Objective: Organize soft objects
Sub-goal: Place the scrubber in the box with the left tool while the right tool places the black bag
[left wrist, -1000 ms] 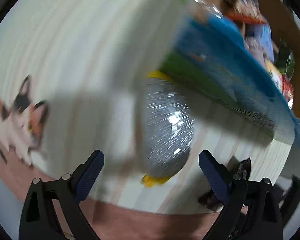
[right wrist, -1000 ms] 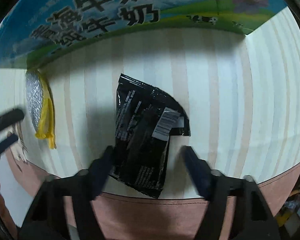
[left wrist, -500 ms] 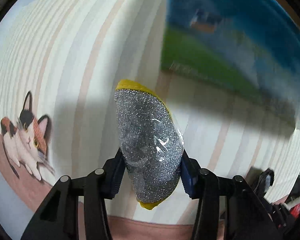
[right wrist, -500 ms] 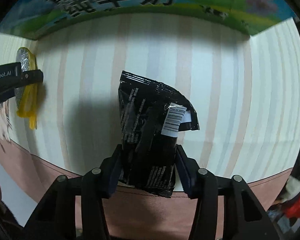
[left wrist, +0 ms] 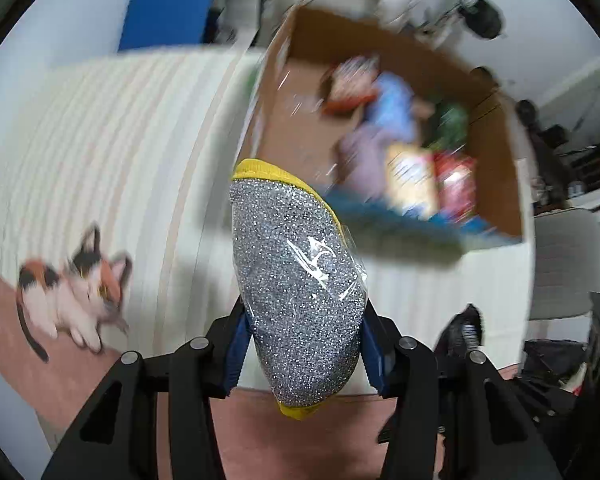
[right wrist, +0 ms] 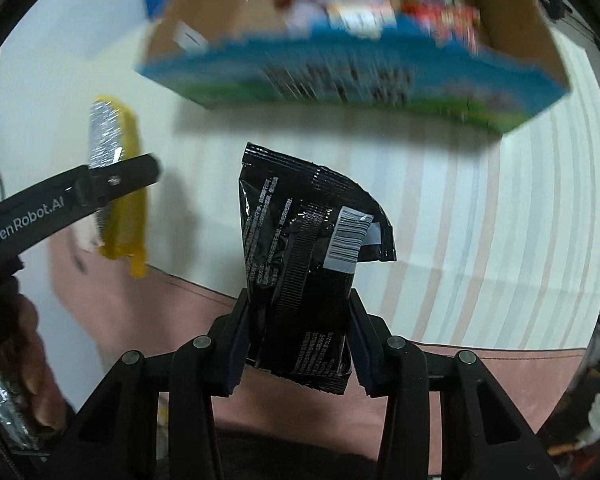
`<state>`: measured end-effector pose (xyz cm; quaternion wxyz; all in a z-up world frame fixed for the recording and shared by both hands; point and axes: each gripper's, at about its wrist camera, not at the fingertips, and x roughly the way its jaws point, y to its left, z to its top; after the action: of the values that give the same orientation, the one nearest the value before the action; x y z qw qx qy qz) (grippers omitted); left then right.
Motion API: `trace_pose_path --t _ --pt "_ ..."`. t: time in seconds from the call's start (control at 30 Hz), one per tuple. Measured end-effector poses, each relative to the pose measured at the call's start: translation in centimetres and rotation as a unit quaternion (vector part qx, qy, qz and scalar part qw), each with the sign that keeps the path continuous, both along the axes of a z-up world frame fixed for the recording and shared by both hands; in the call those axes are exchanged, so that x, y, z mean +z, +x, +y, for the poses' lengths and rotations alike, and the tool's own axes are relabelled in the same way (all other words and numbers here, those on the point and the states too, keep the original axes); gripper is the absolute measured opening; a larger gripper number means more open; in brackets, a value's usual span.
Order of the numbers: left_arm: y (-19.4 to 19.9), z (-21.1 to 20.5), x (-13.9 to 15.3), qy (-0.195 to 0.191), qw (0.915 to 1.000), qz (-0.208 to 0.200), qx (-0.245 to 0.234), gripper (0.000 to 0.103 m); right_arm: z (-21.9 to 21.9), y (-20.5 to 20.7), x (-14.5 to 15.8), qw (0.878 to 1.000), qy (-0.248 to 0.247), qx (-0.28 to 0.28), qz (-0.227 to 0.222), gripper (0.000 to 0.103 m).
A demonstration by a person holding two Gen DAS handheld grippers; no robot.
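Note:
My left gripper (left wrist: 303,350) is shut on a silver glitter sponge with a yellow back (left wrist: 296,280), wrapped in clear film, and holds it above the striped tablecloth. The sponge and the left gripper also show at the left of the right wrist view (right wrist: 112,176). My right gripper (right wrist: 298,344) is shut on a black snack packet (right wrist: 304,264) with a white barcode label, lifted off the cloth. An open cardboard box (left wrist: 496,152) with a blue and green printed outer side (right wrist: 340,76) stands ahead of both grippers and holds several soft packets and toys.
The tablecloth (left wrist: 112,140) has cream stripes, a pink border and a printed calico cat (left wrist: 72,292). A grey chair (left wrist: 564,264) stands right of the table. Dark clutter lies off the table at lower right. A blue panel (left wrist: 168,8) stands at the far wall.
Both grippers have lifted their objects off the cloth and risen, so the inside of the box has come into view. A second ago both were still open around the sponge and packet.

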<state>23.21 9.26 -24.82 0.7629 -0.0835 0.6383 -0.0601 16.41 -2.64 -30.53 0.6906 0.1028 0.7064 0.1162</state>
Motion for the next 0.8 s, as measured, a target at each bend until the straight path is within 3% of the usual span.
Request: trace_pose_path --t 0.07,0.17,0.33,0.6,0.8 --pt "3.6 -2.0 3.6 -0.006 0.9997 -0.017 -0.016 0.046 -0.4 1.2 2.4 1.0 0.021 -0.01 -0.021 0.046" --pt "7.9 -3.6 6.1 0.014 0.9983 -0.038 -0.041 0.046 -1.9 4.6 5.5 0.997 0.054 -0.03 -0.048 0.046" --pt "16.1 -4.9 6.5 0.053 0.996 -0.036 -0.062 0.046 -7.1 13.0 8.1 0.992 0.081 -0.062 -0.069 0.046" --pt "27.1 -7.0 0.4 0.088 0.9905 0.064 -0.084 0.046 -7.3 23.0 2.7 0.994 0.067 -0.072 -0.038 0.046" --pt "30.2 -7.7 -4.5 0.094 0.9846 0.119 -0.087 0.046 -5.9 25.0 -2.1 0.996 0.063 -0.058 0.002 0.046"
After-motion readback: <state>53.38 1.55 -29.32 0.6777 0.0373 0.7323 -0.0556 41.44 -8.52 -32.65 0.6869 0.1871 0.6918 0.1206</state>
